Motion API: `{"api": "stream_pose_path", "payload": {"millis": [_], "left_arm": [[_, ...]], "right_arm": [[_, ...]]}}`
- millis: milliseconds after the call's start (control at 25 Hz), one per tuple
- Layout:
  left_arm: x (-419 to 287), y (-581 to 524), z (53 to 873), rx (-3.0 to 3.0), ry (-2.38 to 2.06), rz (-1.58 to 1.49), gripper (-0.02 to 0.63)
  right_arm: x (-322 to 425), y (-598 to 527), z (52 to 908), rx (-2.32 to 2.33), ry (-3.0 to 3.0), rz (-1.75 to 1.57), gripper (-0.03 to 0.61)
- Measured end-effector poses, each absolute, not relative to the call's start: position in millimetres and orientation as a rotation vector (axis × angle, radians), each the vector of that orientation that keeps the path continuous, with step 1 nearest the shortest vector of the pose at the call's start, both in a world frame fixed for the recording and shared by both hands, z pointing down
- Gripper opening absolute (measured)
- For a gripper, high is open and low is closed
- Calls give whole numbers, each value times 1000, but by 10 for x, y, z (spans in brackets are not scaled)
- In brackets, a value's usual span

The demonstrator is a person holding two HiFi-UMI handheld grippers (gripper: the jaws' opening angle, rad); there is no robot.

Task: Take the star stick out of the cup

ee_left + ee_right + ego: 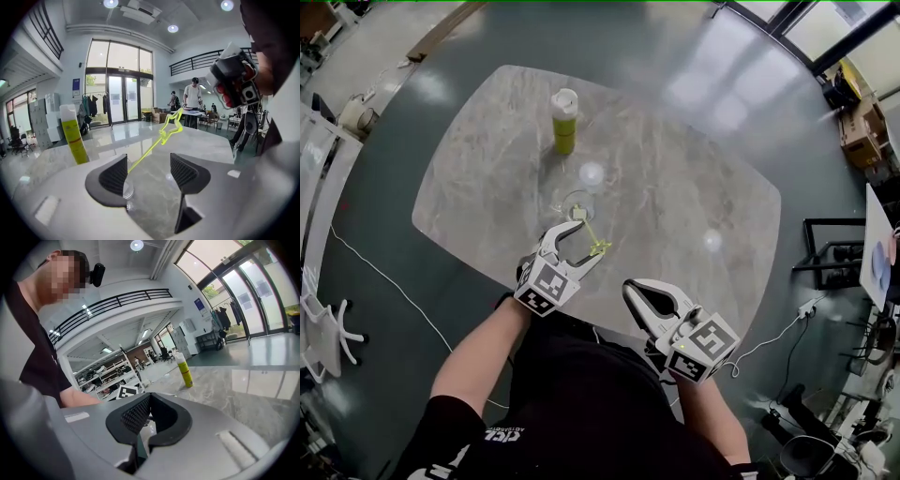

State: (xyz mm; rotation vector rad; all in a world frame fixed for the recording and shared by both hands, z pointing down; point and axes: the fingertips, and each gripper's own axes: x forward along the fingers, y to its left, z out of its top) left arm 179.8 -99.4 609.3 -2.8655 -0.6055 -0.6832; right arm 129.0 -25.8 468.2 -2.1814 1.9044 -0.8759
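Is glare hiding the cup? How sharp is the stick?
Head view: lamp glare dots the table, one spot just beyond the clear cup, whose rim is faint. Left gripper view: fisheye bend, backlit doors, stick sharp. Right gripper view: windows glare, bottle crisp.

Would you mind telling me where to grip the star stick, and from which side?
I'd take the bare shaft of the star stick, between the cup rim and the star. It leans rightward, so the open left gripper can straddle it from the near side.
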Motion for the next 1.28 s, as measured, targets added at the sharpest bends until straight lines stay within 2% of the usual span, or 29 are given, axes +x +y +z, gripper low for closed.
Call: {"api": "stream_pose_path", "payload": {"millis": [160, 400, 520, 680, 920, 1280], "left_arm": [[1916, -1019, 6232, -2906, -560, -715, 263], [2031, -1058, 6227, -2925, -508, -713, 172], [2063, -1074, 6151, -2920, -486, -698, 98], [2099, -1103, 6049, -2921, -479, -676, 52], [2131, -1215, 5794, -2941, -458, -638, 23], [2124, -1273, 5147, -2984, -449, -513, 17]], "right_arm": [[1286, -97, 4713, -2204, 1866, -887, 15], [1331, 6, 4684, -2219, 1835, -875, 14], [1333, -1, 4650, -2215, 1835, -854, 14], [1314, -22, 4654, -2207, 1836, -842, 14], [1314, -76, 4574, -2179, 1828, -813, 14], [1384, -185, 4378, -2170, 1902, -733, 14]]}}
